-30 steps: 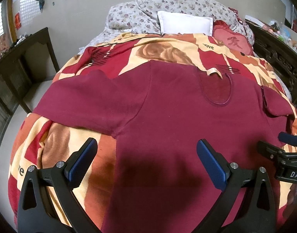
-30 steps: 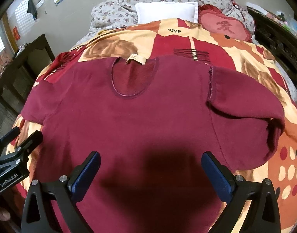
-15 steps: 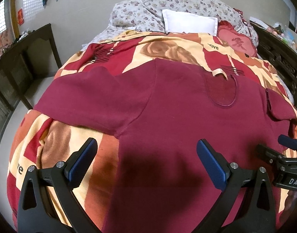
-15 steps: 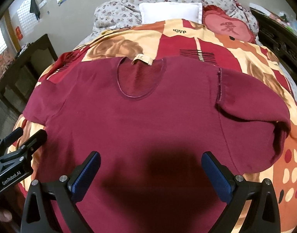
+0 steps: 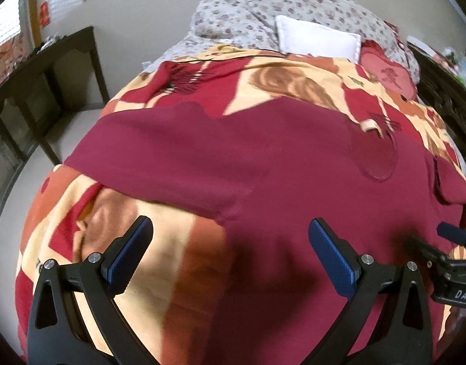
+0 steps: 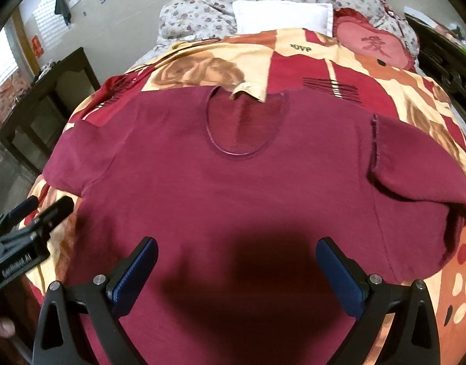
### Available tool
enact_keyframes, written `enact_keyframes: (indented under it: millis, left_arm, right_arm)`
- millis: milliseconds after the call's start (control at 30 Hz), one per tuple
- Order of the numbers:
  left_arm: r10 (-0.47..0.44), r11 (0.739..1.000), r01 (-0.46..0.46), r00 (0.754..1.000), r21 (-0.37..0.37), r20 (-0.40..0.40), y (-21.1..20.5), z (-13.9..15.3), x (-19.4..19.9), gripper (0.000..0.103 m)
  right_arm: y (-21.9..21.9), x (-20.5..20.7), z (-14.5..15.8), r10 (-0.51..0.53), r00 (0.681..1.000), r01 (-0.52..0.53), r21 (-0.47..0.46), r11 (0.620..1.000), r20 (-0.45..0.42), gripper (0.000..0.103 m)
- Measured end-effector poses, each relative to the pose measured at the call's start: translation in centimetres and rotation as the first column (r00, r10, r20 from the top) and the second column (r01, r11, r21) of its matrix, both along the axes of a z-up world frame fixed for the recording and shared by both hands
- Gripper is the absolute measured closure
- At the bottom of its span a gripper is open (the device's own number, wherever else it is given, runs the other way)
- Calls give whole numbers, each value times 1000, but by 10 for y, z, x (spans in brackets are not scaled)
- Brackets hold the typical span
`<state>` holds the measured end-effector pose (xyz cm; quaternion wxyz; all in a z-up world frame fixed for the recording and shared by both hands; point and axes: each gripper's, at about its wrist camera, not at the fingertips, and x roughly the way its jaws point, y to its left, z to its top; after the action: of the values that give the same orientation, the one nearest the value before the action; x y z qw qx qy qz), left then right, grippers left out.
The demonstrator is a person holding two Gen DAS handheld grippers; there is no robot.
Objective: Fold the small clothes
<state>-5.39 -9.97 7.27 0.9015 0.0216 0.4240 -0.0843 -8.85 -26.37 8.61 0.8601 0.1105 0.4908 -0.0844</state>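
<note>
In the left wrist view, the left gripper [image 5: 231, 255] hangs above the bed with its jaws spread wide and nothing between them; its blue pads [image 5: 331, 257] sit over the lower left part of the maroon shirt [image 5: 263, 167] and the bare patterned blanket [image 5: 159, 243] beside it. The shirt lies flat on the blanket, front up, neckline [image 5: 376, 155] toward the pillows, and its left sleeve [image 5: 159, 152] stretches out toward the left edge of the bed, where the blanket curves down to pale floor [image 5: 22, 188] next to a dark wooden table [image 5: 41, 73]. The sleeve's lower hem and the shirt's side seam meet just ahead of the gripper, with open blanket to the left of that corner. At the right edge of this view the right gripper [image 5: 446, 252] shows over the shirt's far side. In the right wrist view, the right gripper [image 6: 236, 270] is likewise spread wide and empty, held over the shirt's lower middle, its shadow falling on the cloth. The right sleeve [image 6: 415, 176] is folded and bunched near the right edge of the bed, with spotted blanket below it. The left gripper [image 6: 35, 216] sits at the left edge, over the blanket just beside the shirt's side. A white pillow [image 6: 281, 15] and a red cushion [image 6: 373, 45] lie well apart from the shirt at the head of the bed.
</note>
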Motion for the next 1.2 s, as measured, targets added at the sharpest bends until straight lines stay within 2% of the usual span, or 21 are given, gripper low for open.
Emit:
enact_keyframes:
  millis: [133, 267, 333, 367, 533, 633, 733, 767, 800, 867, 933, 967, 1000, 1067, 1133, 1200]
  left_arm:
    - [81, 995, -81, 997, -49, -20, 43, 1, 20, 0]
    - [209, 970, -210, 978, -125, -25, 104, 6, 44, 0]
    - [272, 947, -276, 961, -166, -50, 132, 4, 58, 1]
    - [311, 926, -321, 947, -198, -79, 150, 0, 69, 1]
    - [411, 854, -438, 899, -280, -152, 195, -15, 100, 1]
    - [433, 820, -479, 877, -312, -209, 208, -28, 118, 6]
    - [427, 788, -499, 865, -362, -264, 216, -44, 134, 11]
    - [427, 784, -503, 863, -364, -272, 216, -48, 137, 12]
    - [430, 783, -507, 859, -359, -277, 216, -52, 141, 15]
    - [451, 795, -515, 855, -321, -256, 216, -56, 147, 29]
    - [462, 807, -512, 858, -294, -226, 216, -57, 151, 60]
    - [460, 806, -510, 859, -300, -224, 218, -58, 152, 70]
    - [461, 801, -512, 858, -311, -226, 222, -59, 152, 87]
    - [450, 778, -505, 863, -374, -229, 229, -51, 149, 92]
    - [422, 781, -459, 888, -423, -185, 226, -32, 141, 97]
    - [397, 791, -414, 907, -451, -137, 218, -12, 135, 97]
  right_arm:
    - [6, 5, -2, 25, 1000, -25, 32, 999, -3, 0]
    - [9, 9, -6, 34, 999, -34, 57, 998, -12, 0]
    - [10, 13, -9, 38, 999, -37, 69, 997, -17, 0]
    - [10, 14, -10, 39, 999, -38, 74, 997, -21, 0]
    - [14, 23, -17, 48, 998, -44, 95, 995, -40, 0]
    - [18, 27, -19, 61, 997, -57, 98, 994, -47, 0]
    - [21, 32, -22, 74, 996, -68, 102, 992, -57, 0]
    - [22, 33, -23, 76, 995, -69, 105, 992, -60, 0]
    - [23, 35, -24, 77, 995, -70, 109, 992, -62, 0]
    - [24, 36, -25, 77, 995, -69, 113, 991, -62, 0]
    - [23, 36, -25, 70, 996, -64, 110, 992, -57, 0]
    - [22, 37, -25, 68, 996, -61, 110, 992, -59, 0]
    - [20, 37, -26, 66, 996, -59, 112, 992, -62, 0]
    - [16, 35, -24, 61, 997, -54, 118, 992, -56, 0]
    - [10, 32, -21, 48, 998, -42, 117, 992, -47, 0]
    - [1, 29, -20, 31, 999, -26, 128, 991, -38, 0]
